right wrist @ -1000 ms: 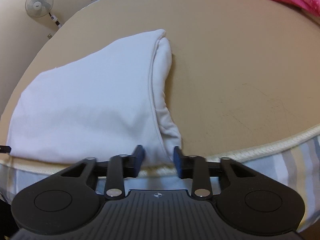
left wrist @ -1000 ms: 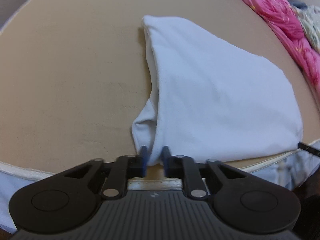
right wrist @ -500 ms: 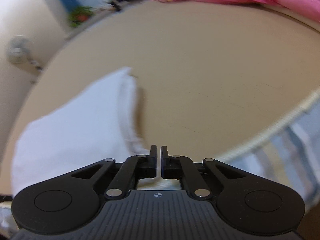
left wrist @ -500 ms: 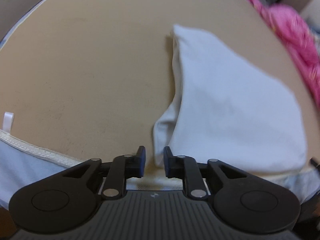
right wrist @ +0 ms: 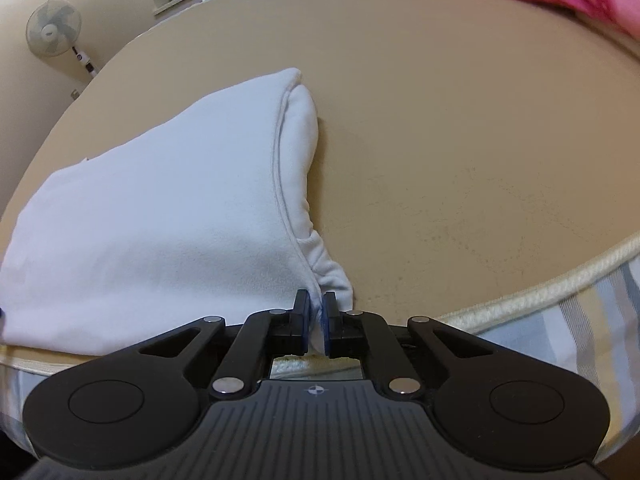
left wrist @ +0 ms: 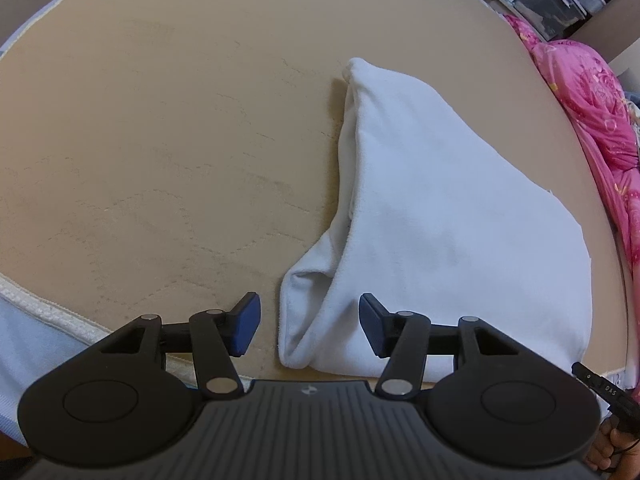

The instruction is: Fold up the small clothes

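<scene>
Right wrist view: your right gripper [right wrist: 319, 314] has its fingers pinched on the white garment [right wrist: 168, 216] at the bed's [right wrist: 460, 128] near edge; your left gripper [left wrist: 310, 322] gapes wide around its corner.

White garment [left wrist: 440, 220] lies folded near the mattress edge.

White garment [left wrist: 440, 216], tan mattress [left wrist: 160, 140], floral pink quilt [left wrist: 592, 112], blue-padded black jaws.
</scene>
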`<state>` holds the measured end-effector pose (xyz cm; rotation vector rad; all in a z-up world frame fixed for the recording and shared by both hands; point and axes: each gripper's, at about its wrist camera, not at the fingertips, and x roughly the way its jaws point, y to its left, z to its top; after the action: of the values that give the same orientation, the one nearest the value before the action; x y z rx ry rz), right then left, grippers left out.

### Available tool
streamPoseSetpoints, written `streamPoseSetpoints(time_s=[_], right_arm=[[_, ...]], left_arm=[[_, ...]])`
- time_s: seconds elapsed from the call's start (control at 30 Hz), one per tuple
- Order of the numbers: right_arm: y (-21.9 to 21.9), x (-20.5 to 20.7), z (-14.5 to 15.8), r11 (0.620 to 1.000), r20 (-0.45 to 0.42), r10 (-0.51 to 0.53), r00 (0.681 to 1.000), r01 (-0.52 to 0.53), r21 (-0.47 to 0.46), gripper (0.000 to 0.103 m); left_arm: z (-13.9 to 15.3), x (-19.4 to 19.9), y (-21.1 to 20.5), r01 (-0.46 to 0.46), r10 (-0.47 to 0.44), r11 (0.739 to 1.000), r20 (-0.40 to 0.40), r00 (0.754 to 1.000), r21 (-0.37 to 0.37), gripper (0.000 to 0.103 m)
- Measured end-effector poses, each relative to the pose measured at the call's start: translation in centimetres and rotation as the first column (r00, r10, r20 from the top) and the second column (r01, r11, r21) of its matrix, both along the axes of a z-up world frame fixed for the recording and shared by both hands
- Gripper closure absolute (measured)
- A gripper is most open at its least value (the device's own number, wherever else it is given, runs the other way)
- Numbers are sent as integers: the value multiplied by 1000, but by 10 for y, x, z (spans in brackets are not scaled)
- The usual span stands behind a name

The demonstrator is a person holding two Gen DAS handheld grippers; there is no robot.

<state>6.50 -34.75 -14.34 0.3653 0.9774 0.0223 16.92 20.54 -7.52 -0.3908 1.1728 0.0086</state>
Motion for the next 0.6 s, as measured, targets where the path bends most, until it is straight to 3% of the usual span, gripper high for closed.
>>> streamPoseSetpoints(time_s=[0.07, 0.2, 0.27, 0.37, 0.53, 0.6], right_arm=[[1, 3, 1, 1000, -1, 6, 1000, -6, -21, 96], [1, 4, 0, 993, -22, -9, 1000, 7, -115, 68], [-1, 2, 9, 985, -16, -48, 999, 45, -167, 71], [-8, 1, 40, 967, 67, -63, 996, 77, -242, 71], [-16, -3, 106, 983, 305, -1, 952, 57, -176, 67], [-14, -4, 115, 985, 372, 35, 928, 32, -172, 66]], left_arm=[[-2, 3, -2, 10, -10, 1000, -7, 1000, 5, 43], [-1, 2, -2, 23, -23, 1000, -5, 1000, 15, 43], [-1, 2, -2, 27, -27, 1000, -3, 1000, 17, 43], [1, -1, 0, 27, -27, 999, 4, 1000, 18, 43], [7, -9, 6, 6, -6, 1000, 24, 1000, -17, 43], [7, -13, 12, -13, 15, 999, 29, 999, -50, 43]])
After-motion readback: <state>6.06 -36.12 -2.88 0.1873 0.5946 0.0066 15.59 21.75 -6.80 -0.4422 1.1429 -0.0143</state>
